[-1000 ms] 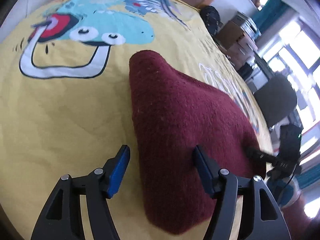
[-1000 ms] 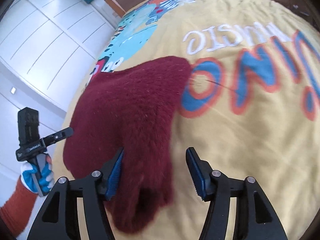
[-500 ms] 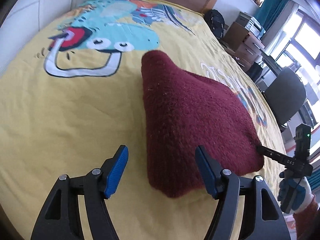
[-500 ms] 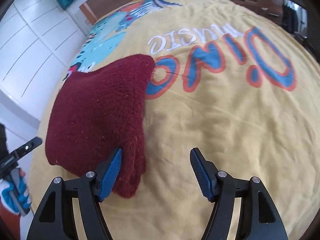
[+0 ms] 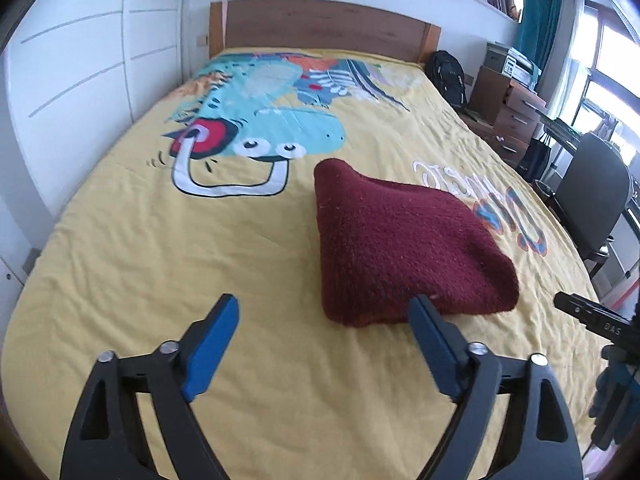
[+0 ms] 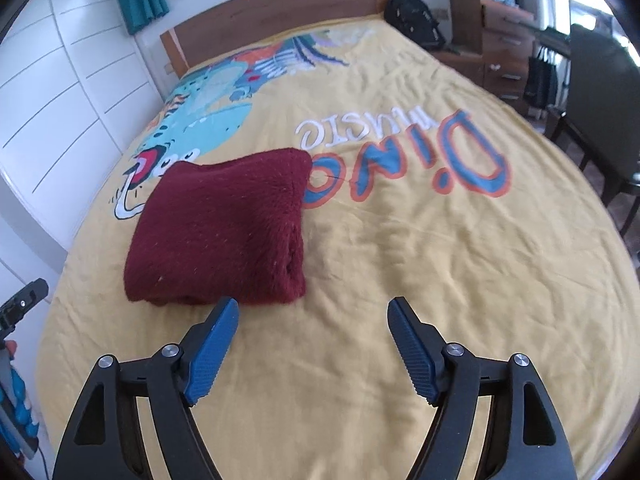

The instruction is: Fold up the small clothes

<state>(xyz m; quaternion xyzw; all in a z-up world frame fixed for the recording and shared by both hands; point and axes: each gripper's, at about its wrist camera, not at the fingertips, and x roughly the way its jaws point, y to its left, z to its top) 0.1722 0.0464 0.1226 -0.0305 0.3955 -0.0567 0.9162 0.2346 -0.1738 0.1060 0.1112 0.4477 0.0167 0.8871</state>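
Trouble, if any comes, would start with the folded maroon garment (image 6: 224, 232), which sits as a thick bundle on the yellow bedspread (image 6: 420, 248), left of the "Dino" lettering. Both the left gripper (image 5: 324, 344) and right gripper (image 6: 312, 344) hang spread wide and empty just near of it. Its plush layers look springy, so I'd guess a careless nudge could slump the fold open

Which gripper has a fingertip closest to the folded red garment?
The left gripper: its right fingertip overlaps the folded red garment's near edge, while the right gripper sits slightly back on bare yellow bedspread.
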